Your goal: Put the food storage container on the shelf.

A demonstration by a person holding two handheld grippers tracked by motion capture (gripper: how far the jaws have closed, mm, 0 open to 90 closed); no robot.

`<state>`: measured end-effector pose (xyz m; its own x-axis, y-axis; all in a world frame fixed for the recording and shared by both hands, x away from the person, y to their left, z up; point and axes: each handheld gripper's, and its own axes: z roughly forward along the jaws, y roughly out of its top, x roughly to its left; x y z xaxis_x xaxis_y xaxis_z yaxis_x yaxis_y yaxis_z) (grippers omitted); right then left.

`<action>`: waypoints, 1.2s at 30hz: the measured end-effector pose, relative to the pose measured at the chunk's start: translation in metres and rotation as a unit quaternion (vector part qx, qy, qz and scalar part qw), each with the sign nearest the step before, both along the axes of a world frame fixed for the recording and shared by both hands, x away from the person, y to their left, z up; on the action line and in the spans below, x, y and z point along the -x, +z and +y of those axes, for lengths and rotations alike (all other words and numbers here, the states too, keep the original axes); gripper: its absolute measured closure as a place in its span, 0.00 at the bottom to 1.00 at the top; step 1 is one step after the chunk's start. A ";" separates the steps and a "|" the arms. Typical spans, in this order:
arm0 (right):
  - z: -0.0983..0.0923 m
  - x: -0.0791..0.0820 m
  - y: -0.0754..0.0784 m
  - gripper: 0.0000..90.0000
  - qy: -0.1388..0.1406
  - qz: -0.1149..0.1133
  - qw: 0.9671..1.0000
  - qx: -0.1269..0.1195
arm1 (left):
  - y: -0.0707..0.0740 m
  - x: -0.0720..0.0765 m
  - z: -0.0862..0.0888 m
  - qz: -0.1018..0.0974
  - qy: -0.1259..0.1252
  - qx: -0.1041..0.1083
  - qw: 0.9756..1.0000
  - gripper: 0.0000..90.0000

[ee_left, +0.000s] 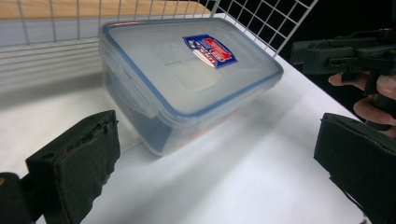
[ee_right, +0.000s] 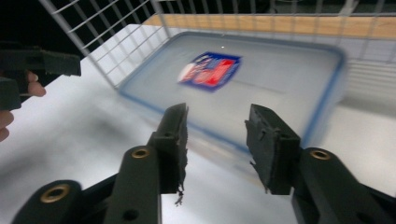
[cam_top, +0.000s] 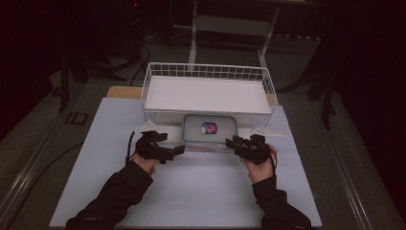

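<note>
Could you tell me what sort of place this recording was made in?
Probably a lab or studio set up for recording: a dark room, a pale board laid as a work surface, cables on the floor, and a wire basket beside a lidded plastic box.

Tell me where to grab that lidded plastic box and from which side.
Grip the plastic box at its two short ends, one gripper from each side. It lies flat with its long side against the wire basket, so the ends are free. The left gripper and right gripper already flank it, both open.
</note>
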<state>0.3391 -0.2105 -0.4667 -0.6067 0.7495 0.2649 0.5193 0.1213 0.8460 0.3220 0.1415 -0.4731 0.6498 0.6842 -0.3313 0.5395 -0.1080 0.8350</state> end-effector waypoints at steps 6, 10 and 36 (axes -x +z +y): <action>0.018 0.010 -0.009 1.00 0.049 0.023 0.998 0.019 | -0.003 0.022 0.005 0.004 -0.011 0.002 1.000 0.00; 0.032 0.009 -0.021 1.00 0.063 0.038 0.997 0.030 | -0.011 0.036 0.000 -0.007 -0.009 -0.016 1.000 0.00; 0.065 -0.051 -0.042 1.00 0.022 0.054 0.997 0.052 | -0.027 0.040 0.000 -0.028 -0.006 -0.021 0.999 0.00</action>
